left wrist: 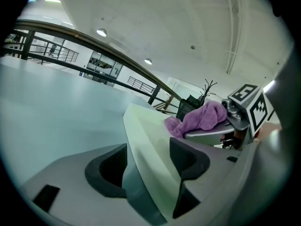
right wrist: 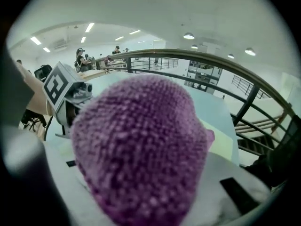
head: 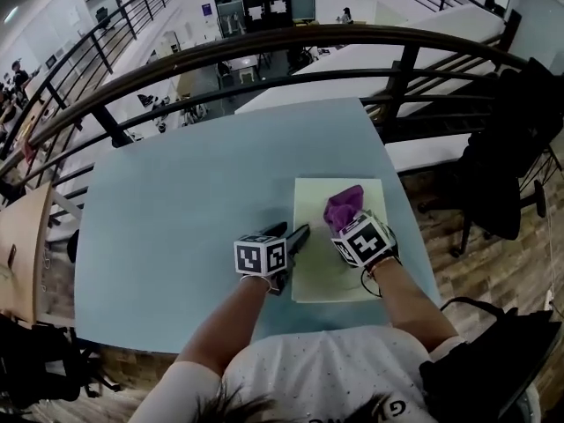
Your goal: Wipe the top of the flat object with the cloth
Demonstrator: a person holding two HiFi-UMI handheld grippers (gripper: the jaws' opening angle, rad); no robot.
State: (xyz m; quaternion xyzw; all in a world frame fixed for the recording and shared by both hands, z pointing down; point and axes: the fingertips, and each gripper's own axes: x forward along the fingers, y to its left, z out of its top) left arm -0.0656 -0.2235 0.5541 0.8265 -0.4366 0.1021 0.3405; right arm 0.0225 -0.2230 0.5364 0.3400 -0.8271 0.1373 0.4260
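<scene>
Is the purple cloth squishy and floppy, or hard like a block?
Probably squishy and floppy: the purple cloth bunches into a rounded, nubbly lump in the right gripper. Likely light too, since it's just a small fluffy wad. Its fuzzy surface should drag, not slip, on the pale green board.

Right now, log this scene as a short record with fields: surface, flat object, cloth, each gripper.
surface: light blue table
flat object: pale green board, lying on the table's right part
cloth: purple cloth, bunched, over the board
left gripper: jaws closed on the board's left edge
right gripper: jaws closed on the cloth
</scene>
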